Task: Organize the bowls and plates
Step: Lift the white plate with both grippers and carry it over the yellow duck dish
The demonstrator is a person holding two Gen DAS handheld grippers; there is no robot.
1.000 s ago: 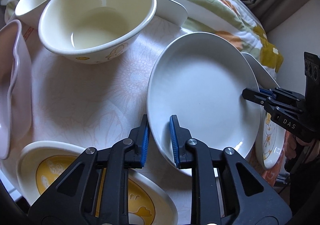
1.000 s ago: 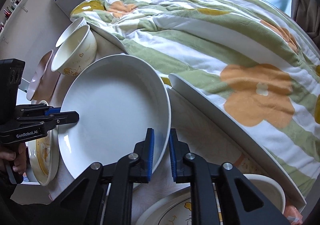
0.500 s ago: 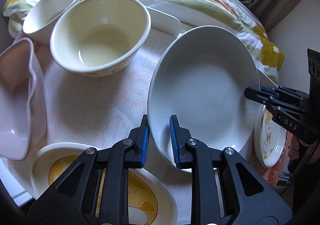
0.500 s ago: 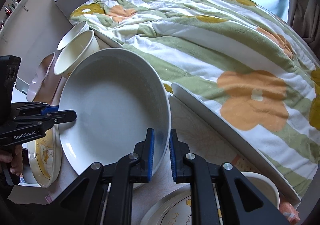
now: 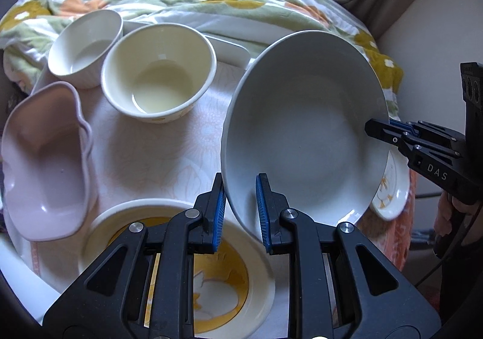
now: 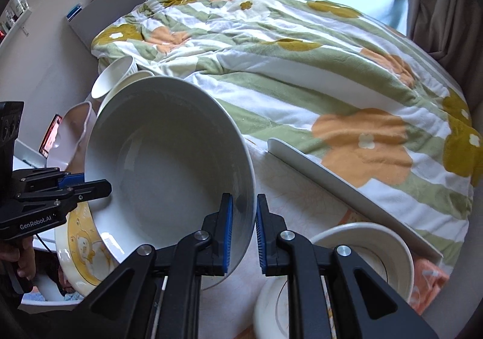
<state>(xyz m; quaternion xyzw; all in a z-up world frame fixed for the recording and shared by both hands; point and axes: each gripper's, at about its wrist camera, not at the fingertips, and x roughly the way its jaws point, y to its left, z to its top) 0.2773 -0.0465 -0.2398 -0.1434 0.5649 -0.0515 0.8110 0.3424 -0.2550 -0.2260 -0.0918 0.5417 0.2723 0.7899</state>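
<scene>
Both claws are matte black plastic with triangular cut-outs, silver screw heads and ribbed blue pads; the left claw (image 5: pixel 239 212) reads "GenRobot.AI" in white, the right claw (image 6: pixel 243 229) "DAS", each gripped by a bare-skinned hand (image 6: pixel 21 257) trailing a thin black cable

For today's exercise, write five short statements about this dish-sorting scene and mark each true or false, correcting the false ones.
1. Both grippers grip the rim of the large white bowl, from opposite sides. True: the left gripper and the right gripper each straddle the rim.
2. The large white bowl lies flat on the table. False: it is tilted up, raised off the table.
3. The cream bowl holds food. False: it looks empty.
4. A pink wavy-edged dish sits at the left of the left wrist view. True.
5. A plate with a yellow pattern lies below the left gripper. True.
</scene>
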